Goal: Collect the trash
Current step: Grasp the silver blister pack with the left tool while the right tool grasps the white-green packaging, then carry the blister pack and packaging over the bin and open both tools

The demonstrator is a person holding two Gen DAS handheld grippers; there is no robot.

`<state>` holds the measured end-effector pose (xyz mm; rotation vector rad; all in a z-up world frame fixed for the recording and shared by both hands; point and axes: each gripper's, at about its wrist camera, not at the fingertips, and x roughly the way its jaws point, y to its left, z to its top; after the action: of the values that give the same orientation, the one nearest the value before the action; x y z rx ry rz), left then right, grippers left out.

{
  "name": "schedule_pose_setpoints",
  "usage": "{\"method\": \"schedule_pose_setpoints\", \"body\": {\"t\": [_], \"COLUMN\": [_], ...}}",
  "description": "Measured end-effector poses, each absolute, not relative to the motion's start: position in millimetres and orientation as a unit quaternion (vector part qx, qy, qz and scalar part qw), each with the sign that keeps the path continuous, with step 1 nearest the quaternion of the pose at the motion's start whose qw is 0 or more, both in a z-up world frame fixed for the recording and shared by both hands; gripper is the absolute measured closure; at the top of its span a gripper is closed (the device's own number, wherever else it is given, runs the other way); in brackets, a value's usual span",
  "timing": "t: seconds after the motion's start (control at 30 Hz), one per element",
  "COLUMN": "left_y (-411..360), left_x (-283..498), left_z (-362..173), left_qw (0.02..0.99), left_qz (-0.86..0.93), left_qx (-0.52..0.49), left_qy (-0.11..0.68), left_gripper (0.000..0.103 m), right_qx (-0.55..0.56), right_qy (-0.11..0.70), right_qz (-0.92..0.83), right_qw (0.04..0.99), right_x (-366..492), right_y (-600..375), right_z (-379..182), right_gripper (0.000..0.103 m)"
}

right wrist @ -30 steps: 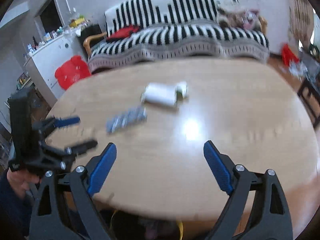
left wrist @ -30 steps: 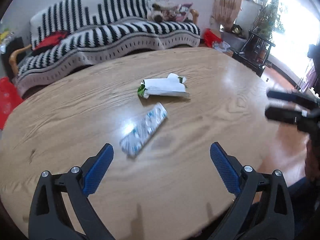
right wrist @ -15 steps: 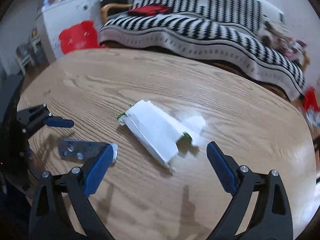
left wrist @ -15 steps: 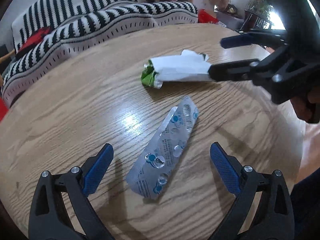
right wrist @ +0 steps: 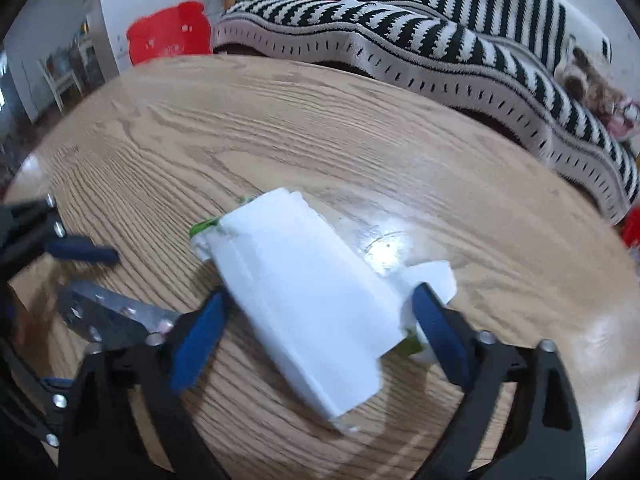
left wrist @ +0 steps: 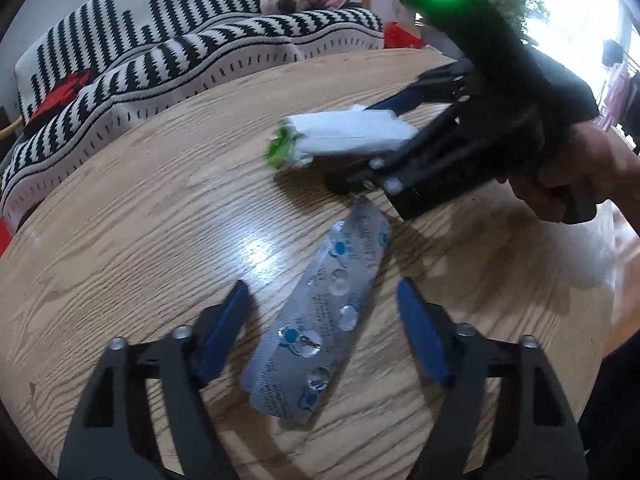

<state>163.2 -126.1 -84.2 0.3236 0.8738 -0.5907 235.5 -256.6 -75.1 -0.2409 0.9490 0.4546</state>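
While claws [left wrist: 320,312] [right wrist: 316,320] closing: blister pack [left wrist: 316,328], carton [right wrist: 304,312] unpinched.

A round wooden table [left wrist: 120,216] carries a foil blister pack [left wrist: 320,320] and a white carton [right wrist: 304,304].

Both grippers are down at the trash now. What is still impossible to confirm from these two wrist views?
- Flattened white carton: right-wrist view, motion blur; whether the right gripper's closing pads touch it yet.
- Silver blister pack: its far tip in the left-wrist view, hidden behind the right gripper's body.
- Blister pack print: too small.
- A bin: in neither view.
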Motion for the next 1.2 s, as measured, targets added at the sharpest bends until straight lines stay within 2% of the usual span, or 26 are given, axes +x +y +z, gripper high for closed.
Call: {"method": "schedule_pose_setpoints", "body": {"t": [0.03,0.07,0.1,0.2,0.37,0.63,1.2], "left_y": [-126.3,-126.4,-126.1,-124.2,-123.1,-110.0,-85.1], "left_x": [162.1,160.8,160.7,159.6,147.9,114.6,-46.6], "left_z": [-83.0,-82.0,-81.6,-80.4,-74.3,-57.3,-36.8], "left_qw": [0.852,0.852,0.852,0.852,0.858,0.867,0.88], "left_qz": [-0.281,-0.28,-0.277,-0.272,-0.26,-0.234,-0.243], "left_qx": [0.154,0.154,0.154,0.143,0.131,0.074,0.051], "left_qy": [0.414,0.414,0.416,0.424,0.424,0.432,0.405], "left_gripper": [0.053,0.06,0.066,0.07,0.07,0.07,0.07], "right_qx": [-0.112,-0.107,-0.102,-0.062,0.006,0.033,0.089], "right_qy": [0.452,0.454,0.457,0.466,0.465,0.461,0.451], "right_qz": [0.216,0.21,0.206,0.192,0.168,0.136,0.167], "right_qw": [0.858,0.859,0.86,0.862,0.869,0.876,0.872], "right_x": [233.7,231.9,229.7,222.8,187.7,95.8,-109.9], "right_y": [-257.8,-259.6,-262.5,-274.3,-297.0,-309.1,-266.5], "right_z": [-74.3,-72.7,-71.8,-67.6,-50.5,-20.5,-26.0], "right_gripper": [0.044,0.052,0.052,0.057,0.061,0.061,0.061]}}
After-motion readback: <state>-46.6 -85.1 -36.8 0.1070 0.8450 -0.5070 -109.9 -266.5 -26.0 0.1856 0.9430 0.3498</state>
